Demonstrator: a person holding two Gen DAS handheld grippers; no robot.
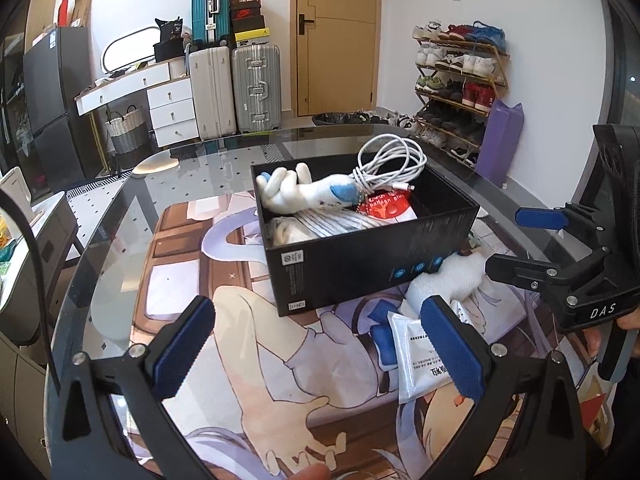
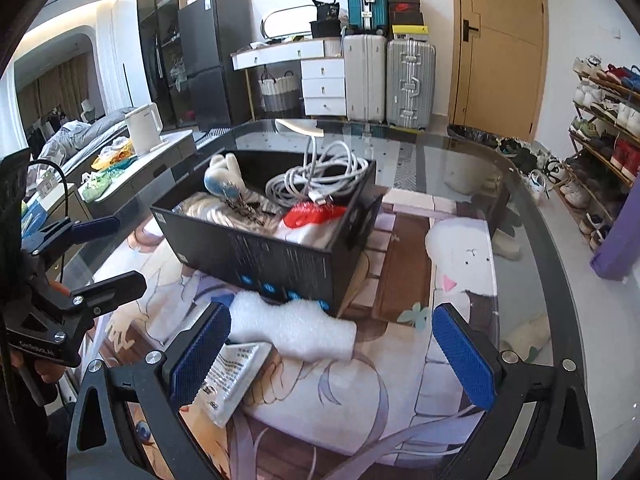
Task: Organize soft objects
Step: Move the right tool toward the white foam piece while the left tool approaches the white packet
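Note:
An open black box stands on a printed mat on the glass table. Inside it lie a white and blue plush toy, a coiled white cable, a red packet and striped cloth. A white foam piece rests against the box's near wall, with a wipes packet beside it. My left gripper is open and holds nothing. The right gripper is open just short of the foam.
The table's curved glass edge runs round the mat. Beyond it are suitcases, a white drawer unit, a shoe rack, a purple bag, a wooden door and a white kettle on a side counter.

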